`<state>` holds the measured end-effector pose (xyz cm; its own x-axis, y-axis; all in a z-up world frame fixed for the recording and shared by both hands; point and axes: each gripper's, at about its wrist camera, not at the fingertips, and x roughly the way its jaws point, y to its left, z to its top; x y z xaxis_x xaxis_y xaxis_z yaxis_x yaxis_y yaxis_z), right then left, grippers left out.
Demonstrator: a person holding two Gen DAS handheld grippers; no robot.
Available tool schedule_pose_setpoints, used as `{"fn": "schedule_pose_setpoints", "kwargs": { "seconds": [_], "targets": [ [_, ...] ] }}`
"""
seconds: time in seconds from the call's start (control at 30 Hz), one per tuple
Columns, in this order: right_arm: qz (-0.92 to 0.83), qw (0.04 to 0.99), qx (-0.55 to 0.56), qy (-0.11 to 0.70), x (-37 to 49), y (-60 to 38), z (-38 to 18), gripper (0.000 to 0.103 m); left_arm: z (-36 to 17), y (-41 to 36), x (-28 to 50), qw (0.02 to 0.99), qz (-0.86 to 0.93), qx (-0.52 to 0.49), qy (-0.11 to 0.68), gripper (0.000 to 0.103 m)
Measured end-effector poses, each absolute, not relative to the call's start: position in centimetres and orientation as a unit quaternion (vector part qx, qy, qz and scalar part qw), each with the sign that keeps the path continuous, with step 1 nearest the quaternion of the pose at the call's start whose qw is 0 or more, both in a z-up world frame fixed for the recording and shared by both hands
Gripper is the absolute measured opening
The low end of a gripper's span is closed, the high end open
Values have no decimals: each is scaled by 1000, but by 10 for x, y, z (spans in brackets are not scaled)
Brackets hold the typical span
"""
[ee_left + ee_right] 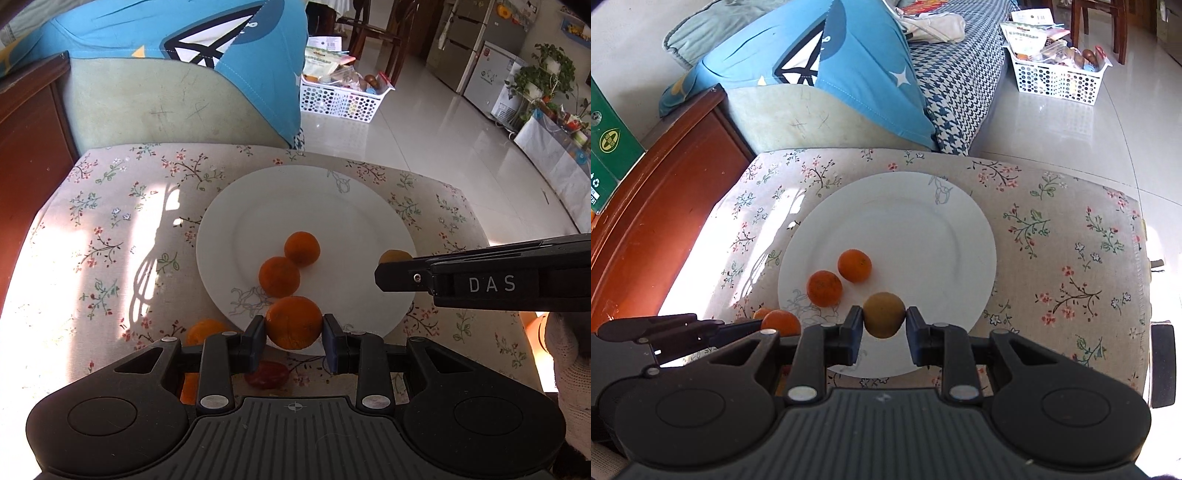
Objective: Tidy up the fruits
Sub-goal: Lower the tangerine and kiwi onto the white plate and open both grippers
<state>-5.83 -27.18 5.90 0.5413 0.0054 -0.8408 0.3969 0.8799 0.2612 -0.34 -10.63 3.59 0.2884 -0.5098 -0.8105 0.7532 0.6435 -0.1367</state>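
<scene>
The left gripper (294,328) clamps a round, dimpled orange mandarin (294,322) over the 6 o'clock rim of the smooth white plate (332,206). The right gripper (884,317) pinches a dull yellow-green fruit (884,314), also above the plate. 2 mandarins (279,277) lie touching near its centre. Only the left view shows a dark red fruit (266,374) on the floral cloth (110,229); only the right shows the houndstooth sofa cover (960,74).

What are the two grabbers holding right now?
Left gripper: closed on an orange.
Right gripper: closed on a yellow-green fruit.
</scene>
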Motion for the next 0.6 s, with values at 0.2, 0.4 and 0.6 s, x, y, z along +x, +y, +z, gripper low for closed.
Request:
{"fn": "schedule_pose_setpoints", "kwargs": {
  "seconds": [0.2,0.4,0.6],
  "targets": [
    [-126,848,224,464,-58,-274,56,29,31,-113,-4,791,-393,138,449,32],
    [-130,851,226,456,-60,-275,61,29,42,-109,-3,801,-389,126,438,56],
    [-116,854,222,456,-61,-270,63,29,56,-93,6,811,-371,109,440,60]
  ]
}}
